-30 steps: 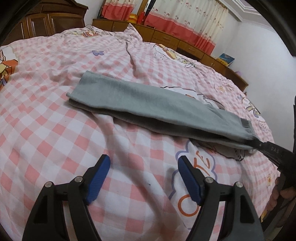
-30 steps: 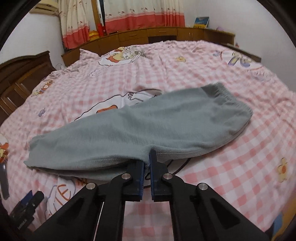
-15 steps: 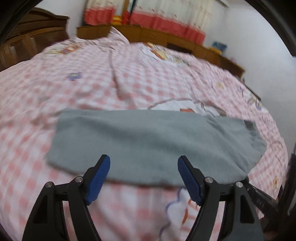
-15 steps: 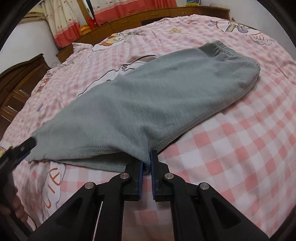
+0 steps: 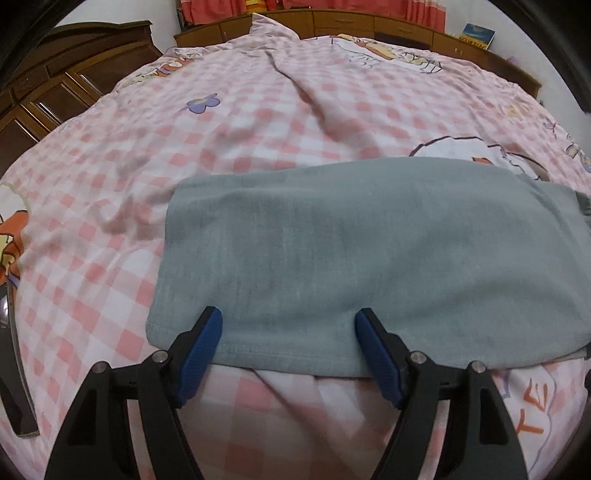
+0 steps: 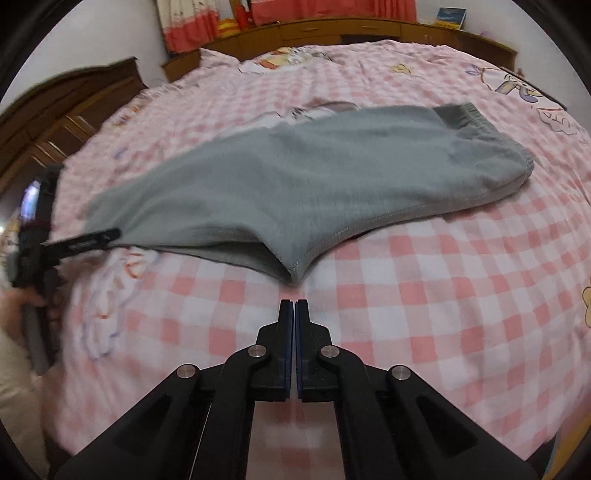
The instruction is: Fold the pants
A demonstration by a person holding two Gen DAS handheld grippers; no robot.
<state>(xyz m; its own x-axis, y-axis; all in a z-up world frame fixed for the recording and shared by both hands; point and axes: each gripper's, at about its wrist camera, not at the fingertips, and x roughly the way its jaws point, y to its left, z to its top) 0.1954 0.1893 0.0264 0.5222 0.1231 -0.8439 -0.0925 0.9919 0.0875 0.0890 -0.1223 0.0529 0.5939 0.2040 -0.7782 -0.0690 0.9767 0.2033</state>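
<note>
The grey pants (image 5: 362, 251) lie folded lengthwise on the pink checked bed (image 5: 110, 280). In the left wrist view my left gripper (image 5: 288, 343) is open, its blue pads either side of the leg hem at the near edge. In the right wrist view the pants (image 6: 295, 184) stretch from the leg end at left to the waistband (image 6: 476, 118) at right. My right gripper (image 6: 294, 306) is shut and empty, just short of the crotch corner (image 6: 295, 271). The left gripper also shows in the right wrist view (image 6: 79, 242), at the leg end.
A dark wooden wardrobe (image 5: 55, 92) stands at the left and a low wooden cabinet (image 5: 369, 26) with red and white curtains runs along the far wall. A dark strap-like object (image 5: 14, 369) lies at the bed's left edge. The sheet has a raised crease (image 5: 314, 92).
My right gripper has let go of the crotch corner and backed off a little, still shut. My left gripper has moved in over the leg hem, staying open.
</note>
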